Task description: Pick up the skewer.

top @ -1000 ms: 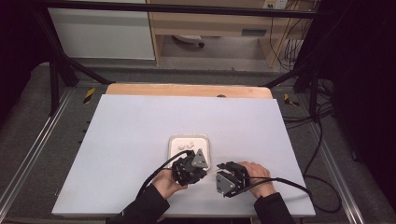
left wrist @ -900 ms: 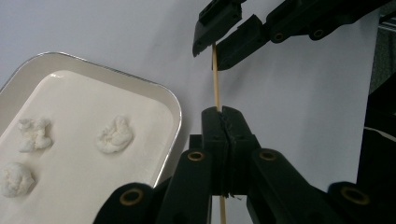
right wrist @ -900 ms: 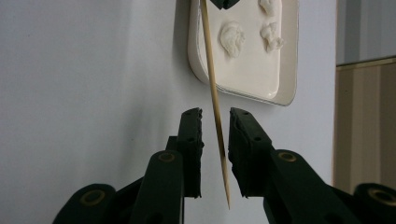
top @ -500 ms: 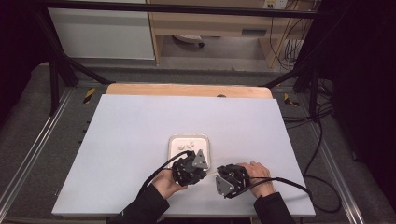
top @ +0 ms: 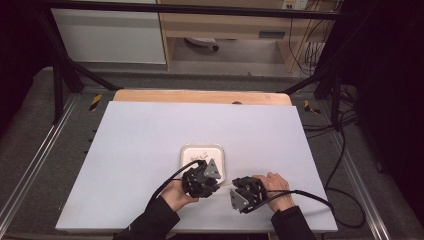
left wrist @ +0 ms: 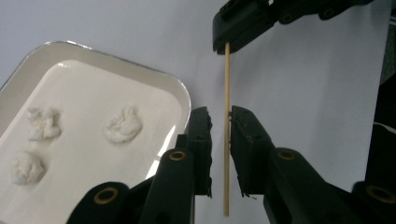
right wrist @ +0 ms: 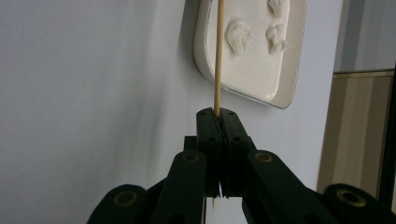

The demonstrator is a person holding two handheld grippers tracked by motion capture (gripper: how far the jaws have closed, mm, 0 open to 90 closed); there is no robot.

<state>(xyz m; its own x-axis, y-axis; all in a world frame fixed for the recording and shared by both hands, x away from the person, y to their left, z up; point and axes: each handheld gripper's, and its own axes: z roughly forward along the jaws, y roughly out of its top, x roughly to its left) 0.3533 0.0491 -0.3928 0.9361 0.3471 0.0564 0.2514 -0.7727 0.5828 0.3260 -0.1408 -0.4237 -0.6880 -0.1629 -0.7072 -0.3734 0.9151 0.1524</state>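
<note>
A thin wooden skewer [left wrist: 227, 93] runs between my two grippers just above the white table, beside a small white tray [left wrist: 184, 93]. My right gripper [right wrist: 217, 112] is shut on one end of the skewer [right wrist: 218, 56]. My left gripper [left wrist: 219, 114] has just been opening: its jaws stand a little apart with the skewer between them, and the pads [left wrist: 201, 126] do not press on it. In the high view both grippers, left [top: 204, 179] and right [top: 244, 194], sit side by side in front of the tray [top: 202, 150].
Three white doughy lumps [left wrist: 123, 125] lie in the tray. The white table top [top: 150, 150] spreads wide to the left, right and back. A wooden edge [top: 200, 96] runs along its far side, and black cables trail off to the right.
</note>
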